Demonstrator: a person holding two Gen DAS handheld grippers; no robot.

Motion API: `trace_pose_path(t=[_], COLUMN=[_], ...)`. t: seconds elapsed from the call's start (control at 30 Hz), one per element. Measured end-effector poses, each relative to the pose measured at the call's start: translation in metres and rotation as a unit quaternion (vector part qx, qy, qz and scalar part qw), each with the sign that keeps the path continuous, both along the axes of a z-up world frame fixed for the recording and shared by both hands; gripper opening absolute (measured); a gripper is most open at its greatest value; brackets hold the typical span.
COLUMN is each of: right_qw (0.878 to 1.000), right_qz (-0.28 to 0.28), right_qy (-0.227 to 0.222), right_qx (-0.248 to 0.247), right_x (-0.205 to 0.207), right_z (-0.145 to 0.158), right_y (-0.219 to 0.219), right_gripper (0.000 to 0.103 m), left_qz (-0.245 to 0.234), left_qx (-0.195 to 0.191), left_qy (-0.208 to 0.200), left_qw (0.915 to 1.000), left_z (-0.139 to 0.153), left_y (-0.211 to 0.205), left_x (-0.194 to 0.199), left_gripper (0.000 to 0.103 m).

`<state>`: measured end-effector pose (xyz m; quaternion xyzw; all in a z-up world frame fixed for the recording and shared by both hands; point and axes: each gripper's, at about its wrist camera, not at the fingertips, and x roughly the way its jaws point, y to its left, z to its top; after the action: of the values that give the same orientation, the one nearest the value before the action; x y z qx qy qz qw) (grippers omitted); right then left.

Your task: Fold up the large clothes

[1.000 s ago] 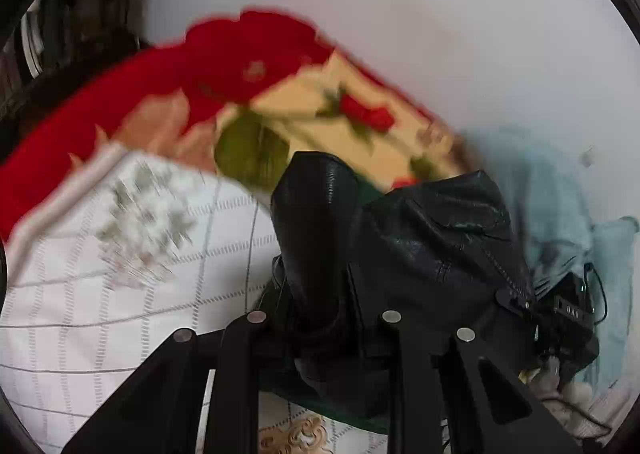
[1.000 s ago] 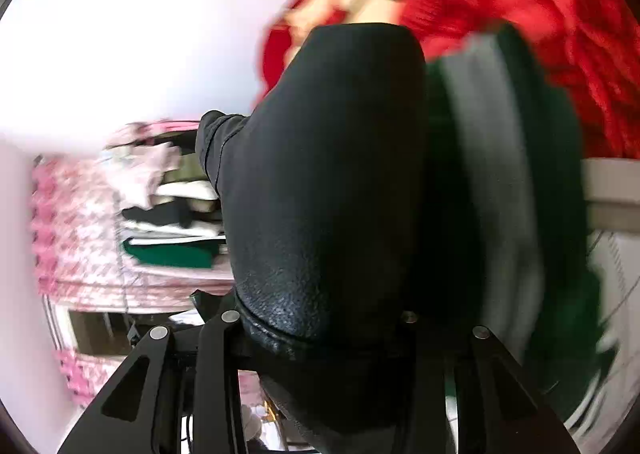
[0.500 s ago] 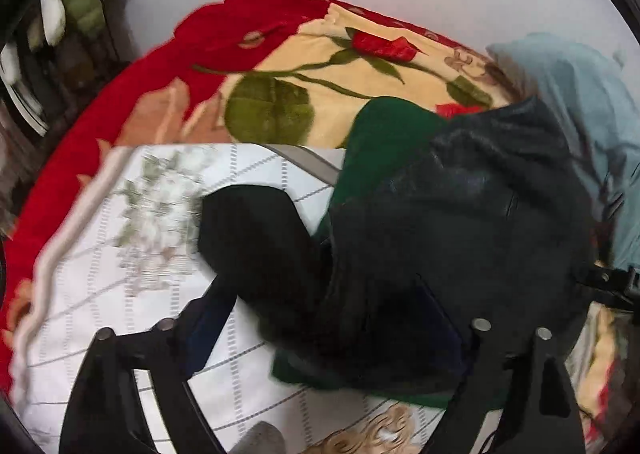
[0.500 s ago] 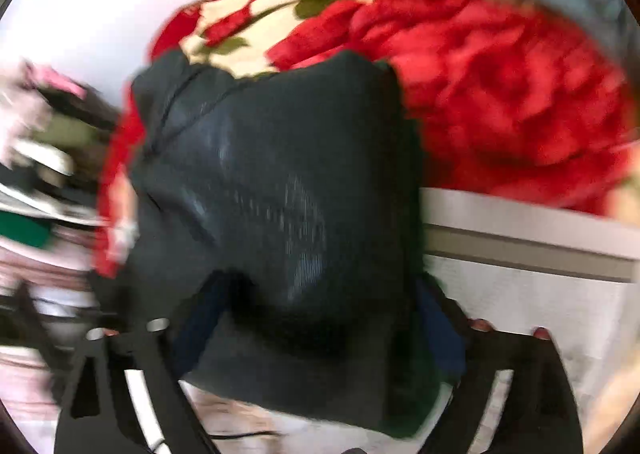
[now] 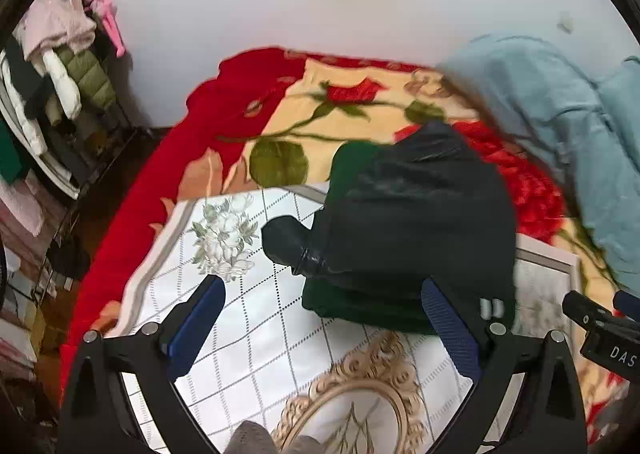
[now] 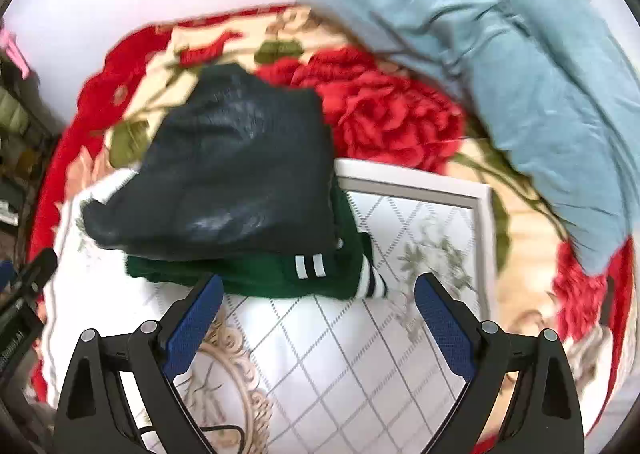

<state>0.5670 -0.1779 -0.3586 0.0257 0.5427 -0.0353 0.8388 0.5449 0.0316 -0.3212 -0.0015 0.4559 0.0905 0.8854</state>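
A folded jacket, black leather sleeves over a dark green body (image 5: 416, 230) with white stripes at the hem, lies on the white grid-patterned mat (image 5: 256, 334). One black sleeve cuff (image 5: 288, 242) sticks out to the left. It also shows in the right wrist view (image 6: 240, 182), with its green ribbed hem (image 6: 304, 274) facing me. My left gripper (image 5: 320, 294) is open and empty just in front of the jacket. My right gripper (image 6: 318, 288) is open and empty just in front of the hem.
The mat lies on a red and cream rose blanket (image 5: 288, 122). A light blue quilt (image 6: 520, 74) is heaped at the back right. A clothes rack (image 5: 56, 94) stands at the far left. The other gripper's body (image 5: 604, 330) shows at the right edge.
Both grippers have let go of the jacket's black sleeves, opened wide and pulled back. The jacket now lies folded on the mat.
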Motion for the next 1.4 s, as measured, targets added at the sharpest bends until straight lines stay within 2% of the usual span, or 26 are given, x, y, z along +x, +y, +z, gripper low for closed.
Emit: trace_pose_path(t=[0.2,0.37,0.63,0.77,0.97,1.27,1.4], right_qw=[0.998,0.995,0.991,0.988,0.984,0.980,0.979], right_qz=[-0.012,-0.018,-0.016,-0.004,0.011,0.022,0.022], right_qy=[-0.054,-0.090,-0.129,-0.149,-0.174,-0.193,-0.198], right_qx=[-0.017,-0.030,-0.030,-0.028,-0.031,-0.033,-0.032], right_x=[-0.081,-0.153,-0.255,-0.302,-0.358,-0.413,-0.428], right_z=[0.104,0.187,0.285,0.323,0.367,0.408,0.421], right_y=[0.006,0.011,0.019,0.021,0.020,0.015,0.010], right_gripper=[0.098,0.098,0.098,0.098,0.098,0.098,0.103], left_qz=[-0.020,-0.039,-0.044,-0.038,-0.038,-0.035,-0.036], left_qx=[0.005,0.008,0.010,0.013,0.006,-0.013,-0.015], left_qy=[-0.017,-0.033,-0.053,-0.073,-0.088,-0.087,-0.085], left_qw=[0.9996,0.9987,0.9976,0.9965,0.9954,0.9955,0.9956], left_z=[0.086,0.145,0.221,0.253,0.280,0.304,0.312], left_y=[-0.007,-0.012,-0.013,-0.016,-0.022,-0.031,-0.035], left_x=[-0.061,-0.118,-0.196,-0.230,-0.274,-0.307,-0.316], left_gripper=[0.100,0.100,0.100,0.100,0.100,0.100,0.100])
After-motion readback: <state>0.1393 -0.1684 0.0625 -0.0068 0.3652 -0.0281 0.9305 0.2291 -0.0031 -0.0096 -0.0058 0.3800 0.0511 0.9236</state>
